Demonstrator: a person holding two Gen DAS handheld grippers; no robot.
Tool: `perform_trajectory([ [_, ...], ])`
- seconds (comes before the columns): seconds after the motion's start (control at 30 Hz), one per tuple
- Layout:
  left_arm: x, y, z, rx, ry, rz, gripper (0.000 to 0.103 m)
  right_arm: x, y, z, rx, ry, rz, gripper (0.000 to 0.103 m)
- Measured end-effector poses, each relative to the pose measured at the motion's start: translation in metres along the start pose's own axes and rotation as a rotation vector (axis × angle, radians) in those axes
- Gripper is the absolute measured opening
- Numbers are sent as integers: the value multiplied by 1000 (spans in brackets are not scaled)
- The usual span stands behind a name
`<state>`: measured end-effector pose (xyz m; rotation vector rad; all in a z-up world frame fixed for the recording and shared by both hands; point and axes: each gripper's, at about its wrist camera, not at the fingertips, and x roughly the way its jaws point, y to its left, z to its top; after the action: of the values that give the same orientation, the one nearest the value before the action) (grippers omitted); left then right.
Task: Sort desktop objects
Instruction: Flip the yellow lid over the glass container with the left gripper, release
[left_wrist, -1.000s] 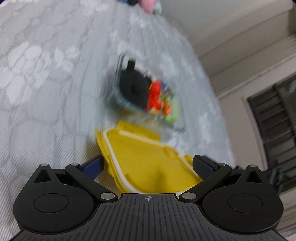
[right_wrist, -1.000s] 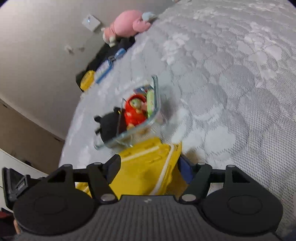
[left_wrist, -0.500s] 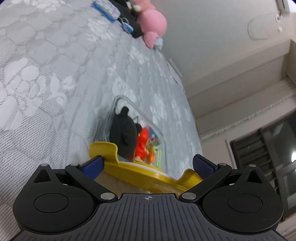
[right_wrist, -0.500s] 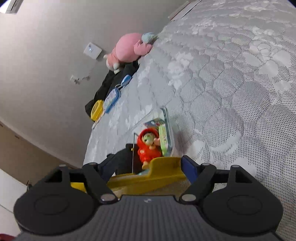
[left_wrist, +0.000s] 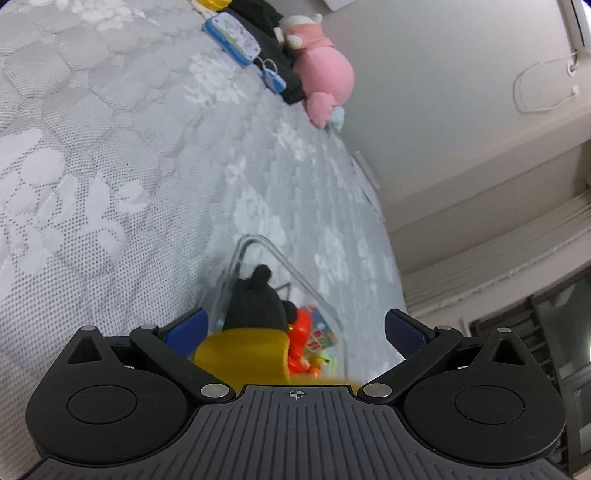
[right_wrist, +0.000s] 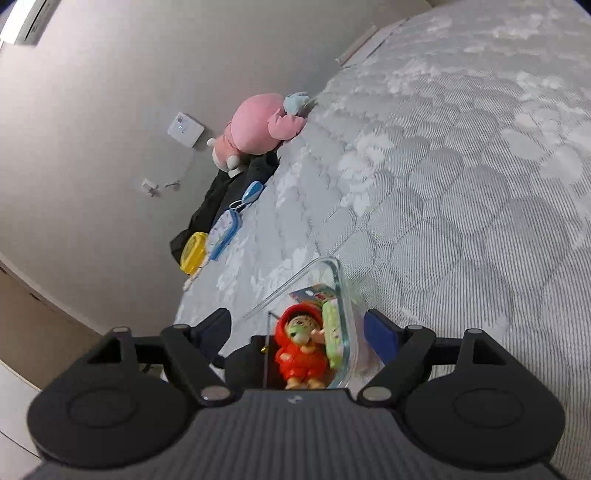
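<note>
Seemingly, in the left wrist view, the left gripper (left_wrist: 293, 325) has its jaws spread wide around the yellow lid (left_wrist: 242, 354), which rests over the near end of the clear container (left_wrist: 317, 291) on the mattress (left_wrist: 92, 166); whether the pads touch it cannot be told. The lid looks light, stiff and slick, best taken by its edges.

In the right wrist view, the right gripper (right_wrist: 295, 332) is opening, its jaws straddling the container's near end and pressing nothing. The container looks like rigid glass or plastic, heavy and breakable, holding a black plush (right_wrist: 245, 365) and a red figurine (right_wrist: 301, 347).

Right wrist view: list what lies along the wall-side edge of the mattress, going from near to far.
Yellow container → blue-rimmed tin → small blue keychain item → black cloth → pink plush toy.
</note>
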<state>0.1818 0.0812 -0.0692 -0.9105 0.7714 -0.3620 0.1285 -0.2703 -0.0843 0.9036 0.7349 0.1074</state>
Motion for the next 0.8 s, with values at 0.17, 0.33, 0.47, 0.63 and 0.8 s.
perform_trajectory([
  [0.17,7,5,4,-37,-6,-54,103,18,6,0,-40,-42,-23,81],
  [0.33,14,6,10,-25,-28,-87,103,29,12,7,-86,-133,-16,84],
  [0.47,28,4,14,35,-12,-91,103,37,16,10,-142,-153,-11,86],
  [0.63,28,-4,16,111,-49,-30,103,48,12,16,-147,-205,-62,87],
  [0.8,17,-9,18,155,-54,93,103,33,11,21,-152,-250,-126,87],
])
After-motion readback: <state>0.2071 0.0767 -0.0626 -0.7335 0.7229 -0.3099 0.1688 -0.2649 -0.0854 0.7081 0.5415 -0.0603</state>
